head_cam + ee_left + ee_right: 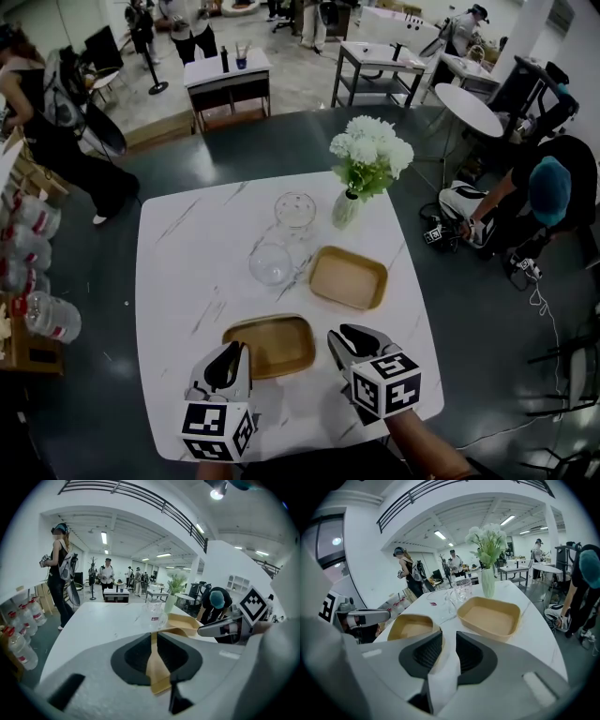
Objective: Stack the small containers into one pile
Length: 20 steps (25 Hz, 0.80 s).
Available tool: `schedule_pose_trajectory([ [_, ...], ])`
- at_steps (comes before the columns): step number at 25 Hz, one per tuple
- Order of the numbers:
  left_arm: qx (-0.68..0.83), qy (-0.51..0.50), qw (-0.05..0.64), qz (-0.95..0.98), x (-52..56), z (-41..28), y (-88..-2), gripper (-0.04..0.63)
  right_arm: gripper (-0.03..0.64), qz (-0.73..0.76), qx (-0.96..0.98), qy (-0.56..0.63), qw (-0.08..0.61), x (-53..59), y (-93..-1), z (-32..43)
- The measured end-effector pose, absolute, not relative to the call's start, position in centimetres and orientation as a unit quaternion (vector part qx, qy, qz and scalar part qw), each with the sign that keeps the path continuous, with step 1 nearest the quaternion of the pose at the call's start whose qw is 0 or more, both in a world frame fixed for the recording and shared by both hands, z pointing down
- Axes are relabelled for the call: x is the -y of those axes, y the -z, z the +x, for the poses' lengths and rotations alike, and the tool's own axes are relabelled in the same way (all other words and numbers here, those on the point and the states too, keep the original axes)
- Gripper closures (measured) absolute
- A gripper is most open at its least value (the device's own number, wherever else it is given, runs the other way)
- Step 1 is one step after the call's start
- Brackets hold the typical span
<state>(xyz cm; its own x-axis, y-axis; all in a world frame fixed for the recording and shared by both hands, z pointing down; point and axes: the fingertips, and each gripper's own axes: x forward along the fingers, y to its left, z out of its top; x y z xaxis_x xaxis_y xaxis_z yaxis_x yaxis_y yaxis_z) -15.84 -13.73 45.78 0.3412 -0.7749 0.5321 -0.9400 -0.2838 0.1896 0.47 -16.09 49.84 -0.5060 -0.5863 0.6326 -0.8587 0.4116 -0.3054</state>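
Observation:
Two tan rectangular containers lie on the white marble table [187, 272]. The near container [281, 342] sits close to the front edge, and the far container [349, 277] lies behind it to the right. My left gripper [234, 351] is at the near container's left end. In the left gripper view a tan strip of that container's wall [154, 667] fills the narrow gap of the left gripper [153, 637], which is shut on it. My right gripper [345, 336] stands open at the container's right end. Bare table shows in the gap of the right gripper [449, 637], beside the near container [410, 627] and the far container [490, 616].
Two clear glass cups [270, 263] [294, 211] stand behind the containers. A vase of white flowers [366, 164] is at the table's far right. Water bottles [52, 319] lie on the floor at left. A person in a teal cap [548, 192] crouches at right.

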Motion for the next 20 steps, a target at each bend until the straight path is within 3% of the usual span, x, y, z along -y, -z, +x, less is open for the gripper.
schedule_pose_trajectory([
  [10, 0.514, -0.185, 0.254, 0.798, 13.7, -12.6, -46.4, 0.558, 0.523, 0.454, 0.806, -0.316, 0.212, 16.4, -49.9, 2.3],
  [20, 0.436, -0.191, 0.248, 0.844, 14.4, -4.5, -46.4, 0.56, 0.523, 0.511, 0.773, -0.314, 0.205, 17.7, -50.3, 7.6],
])
